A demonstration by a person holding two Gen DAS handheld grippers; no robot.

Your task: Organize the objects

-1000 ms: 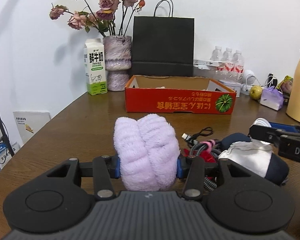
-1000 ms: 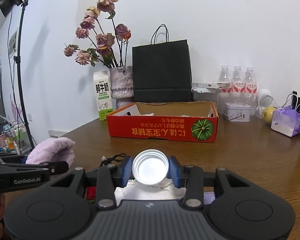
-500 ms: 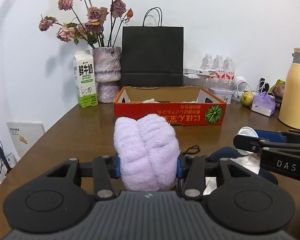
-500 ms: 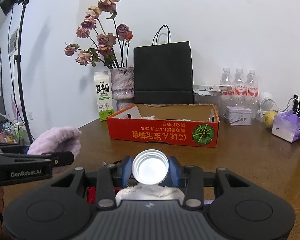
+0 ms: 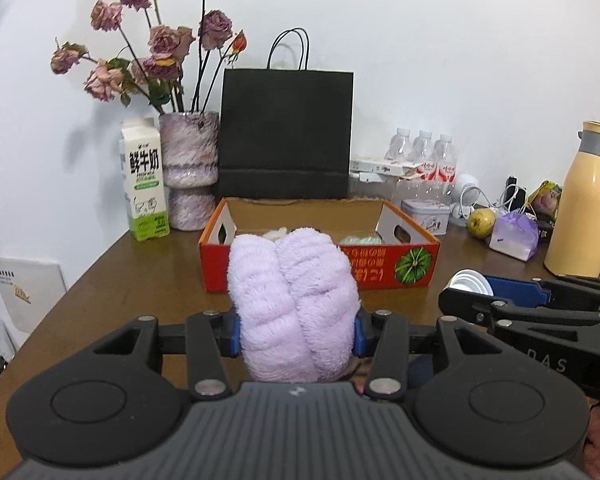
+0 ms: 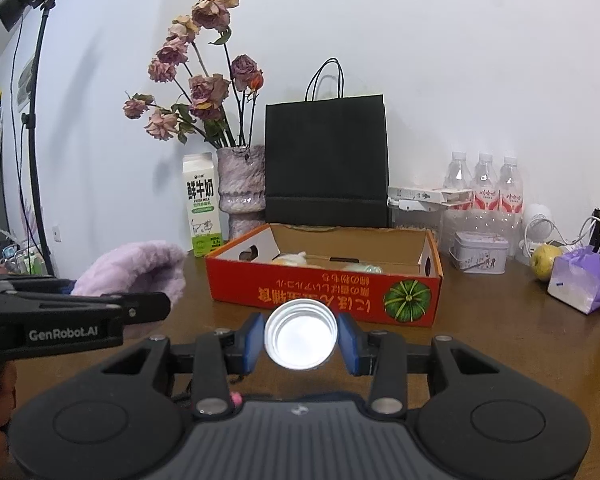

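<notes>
My left gripper is shut on a fluffy lilac towel roll, held above the brown table in front of the red cardboard box. The same towel roll shows at the left of the right wrist view. My right gripper is shut on a round white lid, its hollow side facing the camera. That lid also appears at the right of the left wrist view. The red box holds a few pale items.
Behind the box stand a black paper bag, a vase of dried roses and a milk carton. Water bottles, a tin, an apple and a yellow flask crowd the right.
Both grippers have risen and moved toward the red box, which now sits closer and shows its inside. The clutter of cables and cloth has dropped out of sight below the left gripper.
</notes>
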